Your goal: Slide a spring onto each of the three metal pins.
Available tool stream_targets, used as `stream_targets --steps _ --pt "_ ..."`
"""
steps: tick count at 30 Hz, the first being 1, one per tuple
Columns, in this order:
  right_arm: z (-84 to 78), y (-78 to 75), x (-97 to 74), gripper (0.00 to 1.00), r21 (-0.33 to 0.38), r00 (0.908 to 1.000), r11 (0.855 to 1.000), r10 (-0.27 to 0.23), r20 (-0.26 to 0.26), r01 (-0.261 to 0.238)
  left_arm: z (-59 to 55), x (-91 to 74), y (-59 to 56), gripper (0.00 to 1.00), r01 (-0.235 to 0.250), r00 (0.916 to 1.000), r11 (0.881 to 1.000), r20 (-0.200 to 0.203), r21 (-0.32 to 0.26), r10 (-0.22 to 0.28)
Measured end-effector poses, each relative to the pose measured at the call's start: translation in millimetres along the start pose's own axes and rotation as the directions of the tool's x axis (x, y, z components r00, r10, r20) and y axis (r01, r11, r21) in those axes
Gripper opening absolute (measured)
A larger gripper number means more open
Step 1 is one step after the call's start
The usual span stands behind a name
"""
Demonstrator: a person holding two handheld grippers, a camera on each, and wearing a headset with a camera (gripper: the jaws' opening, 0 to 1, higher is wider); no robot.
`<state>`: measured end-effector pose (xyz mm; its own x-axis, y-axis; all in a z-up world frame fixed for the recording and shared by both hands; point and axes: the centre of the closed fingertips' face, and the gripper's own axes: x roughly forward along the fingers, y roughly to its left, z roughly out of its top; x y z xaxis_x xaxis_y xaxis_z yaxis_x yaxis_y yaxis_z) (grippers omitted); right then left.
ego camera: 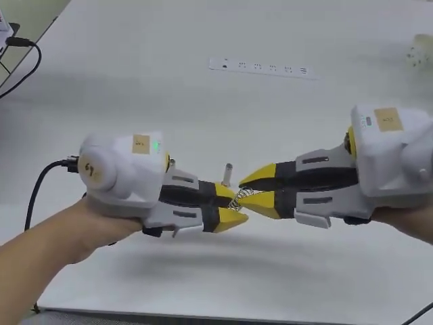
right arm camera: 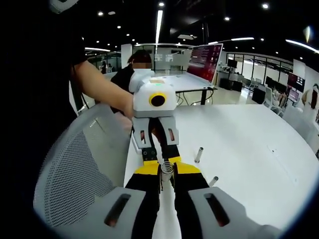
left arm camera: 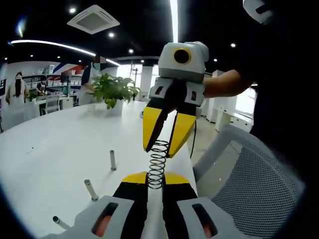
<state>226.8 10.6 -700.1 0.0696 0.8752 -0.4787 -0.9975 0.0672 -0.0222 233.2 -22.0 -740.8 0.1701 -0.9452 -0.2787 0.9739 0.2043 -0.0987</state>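
A small metal coil spring (ego camera: 241,198) hangs in the air between my two grippers, which face each other tip to tip above the white table (ego camera: 203,115). My left gripper (ego camera: 237,204) is shut on one end of the spring (left arm camera: 157,164), and my right gripper (ego camera: 245,192) has its yellow fingers closed around the other end. In the right gripper view the spring (right arm camera: 166,168) shows end-on between my right gripper (right arm camera: 166,167) tips. Three upright metal pins stand on the table: pin (left arm camera: 113,160), pin (left arm camera: 90,190), pin (left arm camera: 58,221). One pin (ego camera: 227,174) stands just behind the spring.
A white power strip (ego camera: 264,68) lies at the far side of the table, and a black cable (ego camera: 24,64) runs off at the left. A grey mesh chair (left arm camera: 249,184) stands by the table's near edge. A plant (left arm camera: 114,89) and people are far behind.
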Motion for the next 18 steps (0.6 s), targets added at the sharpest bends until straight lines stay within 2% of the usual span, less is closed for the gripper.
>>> stream_targets --steps 4,8,18 --pt "4.0 0.5 4.1 0.07 0.005 0.9998 1.0 0.001 0.019 -0.001 1.6 -0.8 -0.9 0.02 0.001 1.0 1.0 0.008 -0.006 -0.001" --pt "5.1 3.2 9.4 0.07 -0.026 0.9999 1.0 -0.004 0.015 0.004 0.3 -1.7 -1.9 0.02 -0.002 1.0 1.0 -0.003 0.004 0.002" --pt "6.5 3.1 9.5 0.07 -0.053 0.999 0.998 -0.013 0.043 0.016 0.4 -6.1 -2.1 0.02 -0.01 0.9999 1.0 0.008 -0.012 0.01"
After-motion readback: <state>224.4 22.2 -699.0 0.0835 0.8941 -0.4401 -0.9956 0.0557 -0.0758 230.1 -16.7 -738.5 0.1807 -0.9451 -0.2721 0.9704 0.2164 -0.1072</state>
